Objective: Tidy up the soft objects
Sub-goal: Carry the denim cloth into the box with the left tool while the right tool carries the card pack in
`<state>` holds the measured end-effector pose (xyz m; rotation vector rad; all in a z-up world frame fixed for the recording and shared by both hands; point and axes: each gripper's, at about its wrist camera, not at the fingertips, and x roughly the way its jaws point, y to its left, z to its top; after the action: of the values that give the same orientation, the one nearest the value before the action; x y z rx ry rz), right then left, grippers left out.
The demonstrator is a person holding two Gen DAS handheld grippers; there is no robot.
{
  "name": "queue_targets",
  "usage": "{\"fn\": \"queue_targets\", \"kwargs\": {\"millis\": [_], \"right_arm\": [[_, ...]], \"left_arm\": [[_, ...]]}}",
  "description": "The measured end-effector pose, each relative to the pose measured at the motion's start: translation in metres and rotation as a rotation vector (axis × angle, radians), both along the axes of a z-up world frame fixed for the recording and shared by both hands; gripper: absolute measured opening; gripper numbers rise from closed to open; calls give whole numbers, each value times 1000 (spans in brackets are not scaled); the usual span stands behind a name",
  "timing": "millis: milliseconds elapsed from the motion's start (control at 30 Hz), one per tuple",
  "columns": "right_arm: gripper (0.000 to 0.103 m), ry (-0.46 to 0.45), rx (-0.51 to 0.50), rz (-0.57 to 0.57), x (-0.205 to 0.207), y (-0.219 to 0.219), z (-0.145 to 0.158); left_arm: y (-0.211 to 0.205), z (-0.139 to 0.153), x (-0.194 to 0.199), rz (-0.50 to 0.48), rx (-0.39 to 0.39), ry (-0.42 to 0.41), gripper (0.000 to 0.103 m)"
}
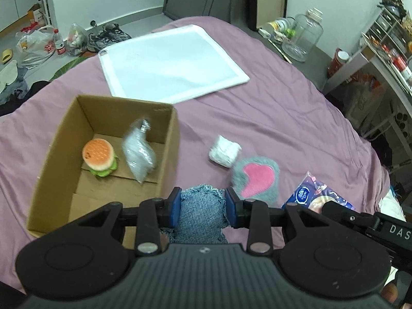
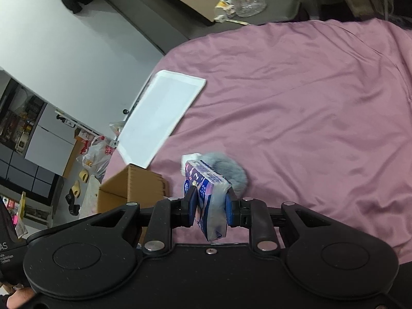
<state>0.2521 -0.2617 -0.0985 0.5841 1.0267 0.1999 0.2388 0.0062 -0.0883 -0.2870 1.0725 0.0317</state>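
My left gripper [image 1: 202,203] is shut on a blue denim cloth [image 1: 200,213], held just right of the cardboard box [image 1: 61,134]. Inside the box lie a plush burger [image 1: 100,157] and a clear bag of white filling [image 1: 140,153]. On the pink bedsheet sit a white wrapped bundle [image 1: 224,151] and a grey furry pad with a pink heart [image 1: 256,179]. My right gripper [image 2: 209,207] is shut on a purple tissue pack [image 2: 209,195], also seen in the left wrist view as the tissue pack [image 1: 312,195]. Beyond it lie the grey pad [image 2: 230,170] and the box [image 2: 131,188].
A white flat sheet [image 1: 170,61] lies at the far side of the bed [image 1: 296,118]. Plastic bags, shoes and a bottle litter the floor at left. A glass jar [image 1: 305,36] and cluttered shelves stand at right. The bed's right half [image 2: 309,103] is bare sheet.
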Motion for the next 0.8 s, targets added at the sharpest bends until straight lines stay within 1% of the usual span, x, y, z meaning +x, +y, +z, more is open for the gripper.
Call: {"fn": "queue_targets", "kwargs": {"millis": [500, 800], "right_arm": [[22, -51, -11, 66, 10, 63, 20], [22, -57, -35, 101, 17, 101, 23]], "left_arm": [[75, -2, -2, 107, -31, -12, 35], [110, -16, -4, 157, -79, -7, 35]]}}
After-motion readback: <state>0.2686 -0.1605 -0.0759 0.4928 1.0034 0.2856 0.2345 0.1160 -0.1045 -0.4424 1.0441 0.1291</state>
